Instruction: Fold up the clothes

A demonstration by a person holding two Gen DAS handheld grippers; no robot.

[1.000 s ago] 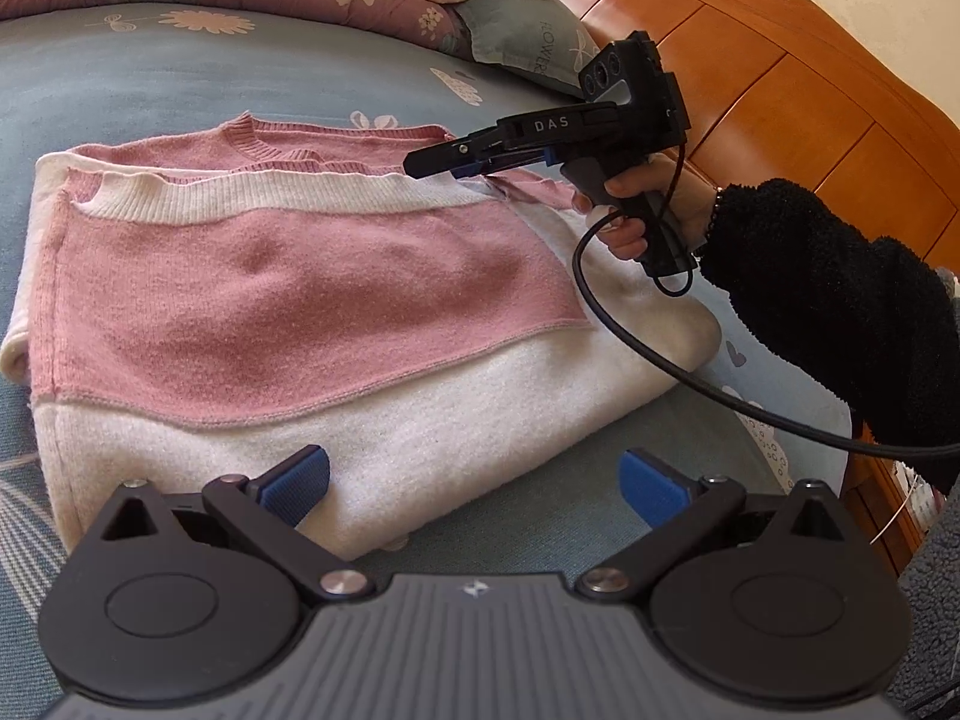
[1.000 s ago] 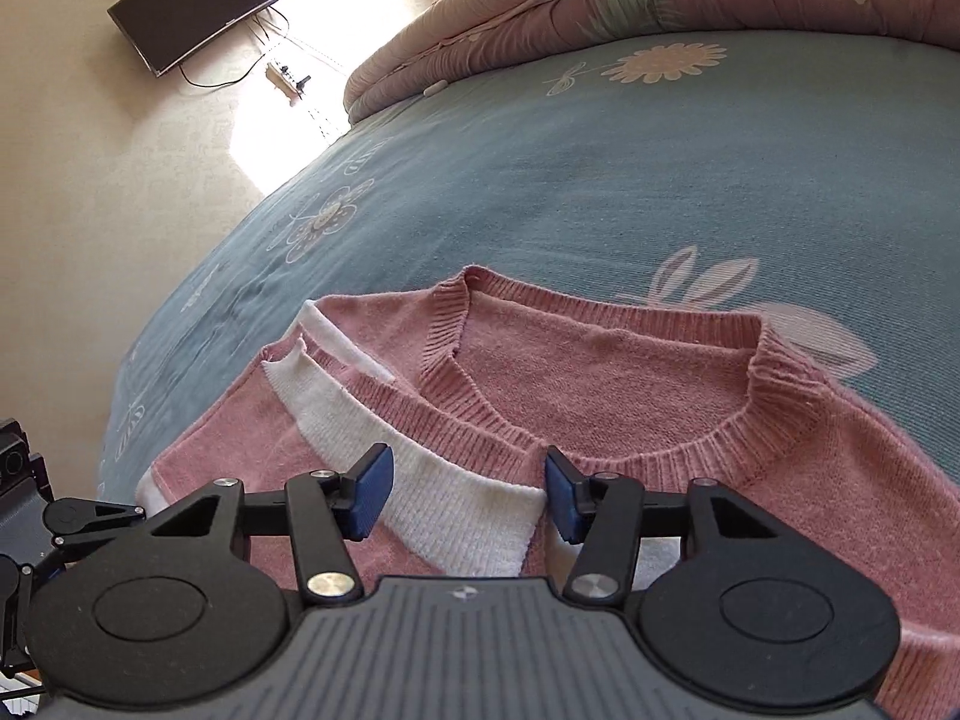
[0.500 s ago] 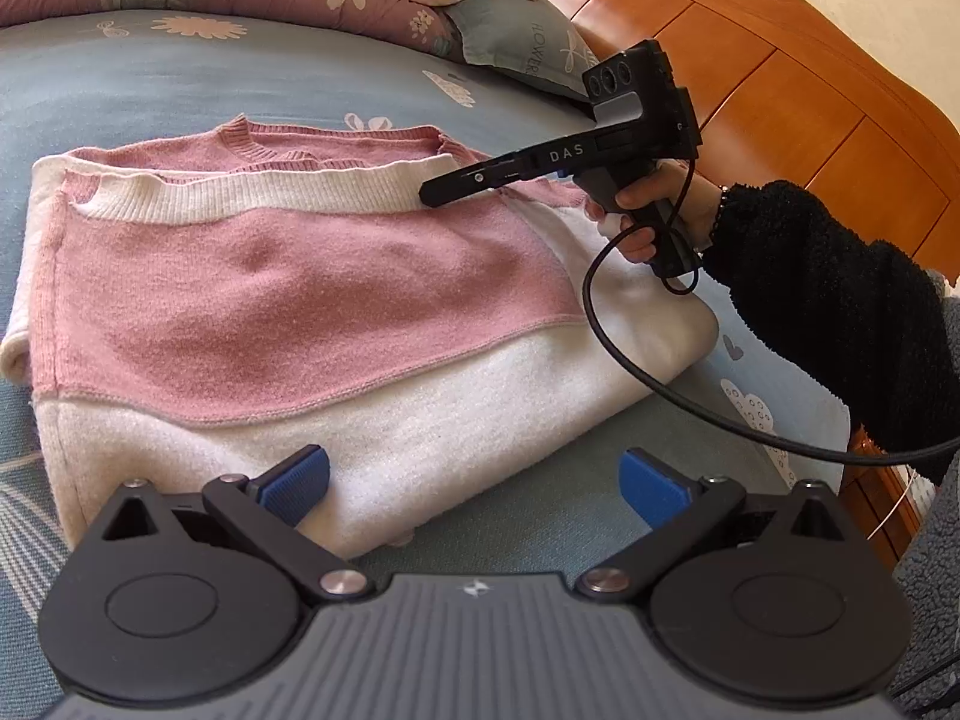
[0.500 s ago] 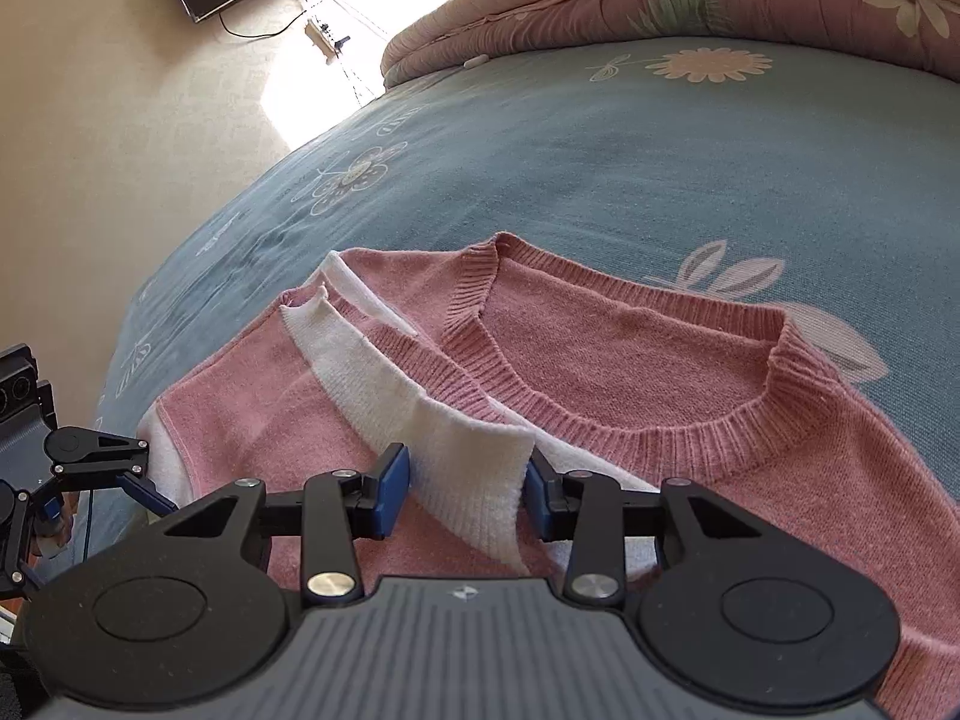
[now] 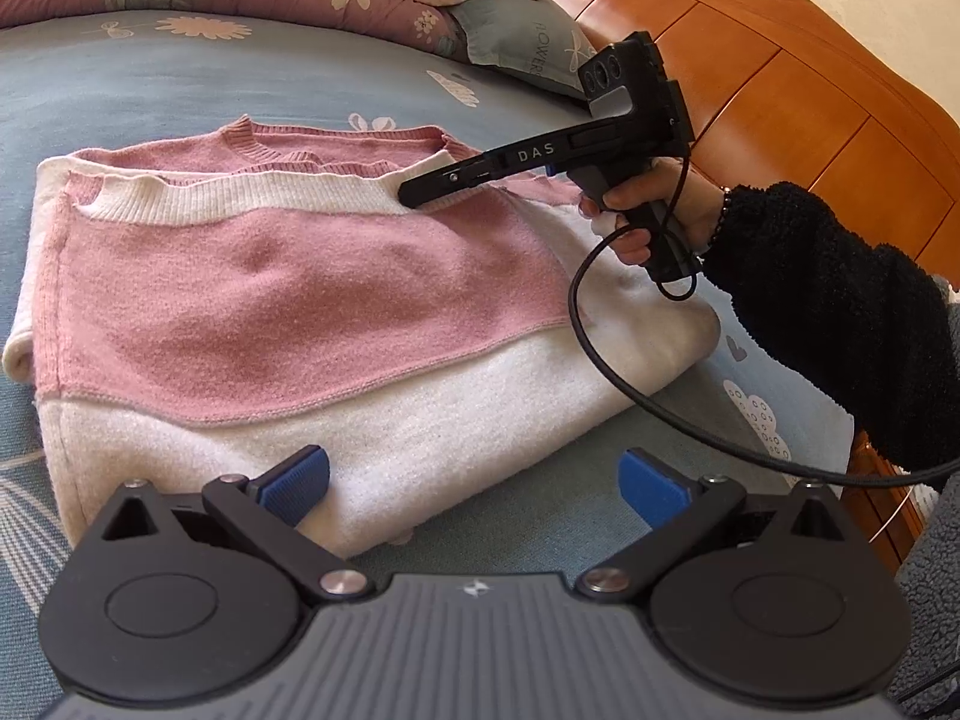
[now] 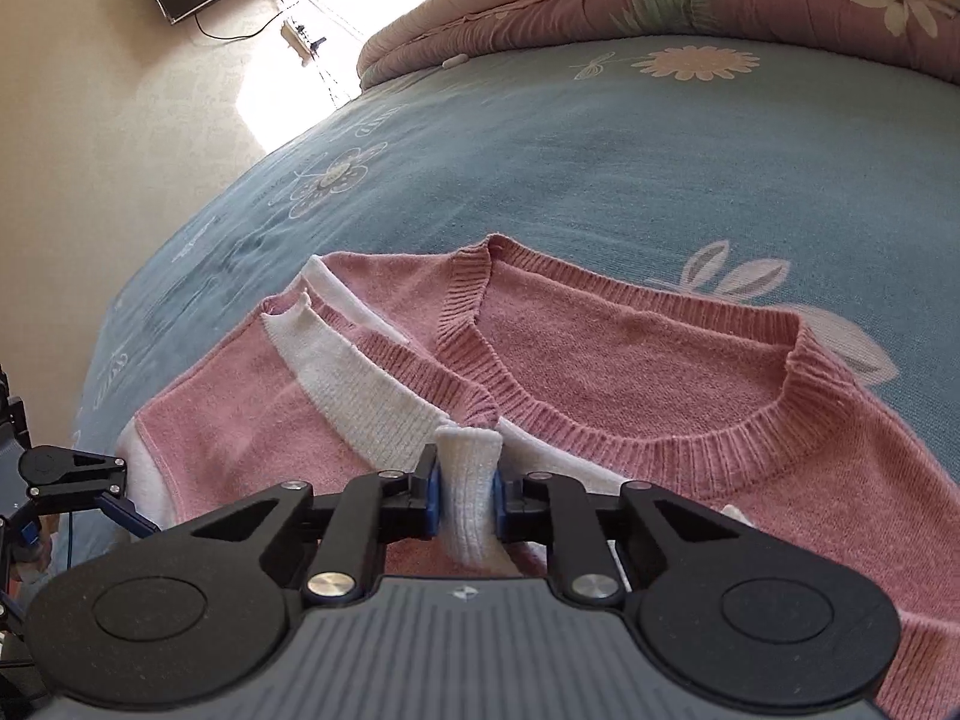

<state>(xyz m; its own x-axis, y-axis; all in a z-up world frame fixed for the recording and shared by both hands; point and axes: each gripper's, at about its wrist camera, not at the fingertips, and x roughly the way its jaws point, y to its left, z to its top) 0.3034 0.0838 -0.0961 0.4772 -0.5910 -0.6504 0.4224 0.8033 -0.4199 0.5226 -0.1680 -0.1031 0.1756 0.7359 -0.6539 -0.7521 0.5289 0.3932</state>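
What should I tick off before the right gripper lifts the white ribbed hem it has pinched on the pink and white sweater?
1. Right gripper shut on white ribbed hem: ok; jaws have just been closing, fabric bunched between the pads.
2. Only the hem layer caught, not the pink layer beneath: cannot tell.
3. Left gripper open and holding nothing: ok; it hovers at the sweater's near white edge.
4. Black cable clear of the fold: not ok, it loops over the sweater's right side.
5. Bed sheet beyond the collar free of objects: ok.
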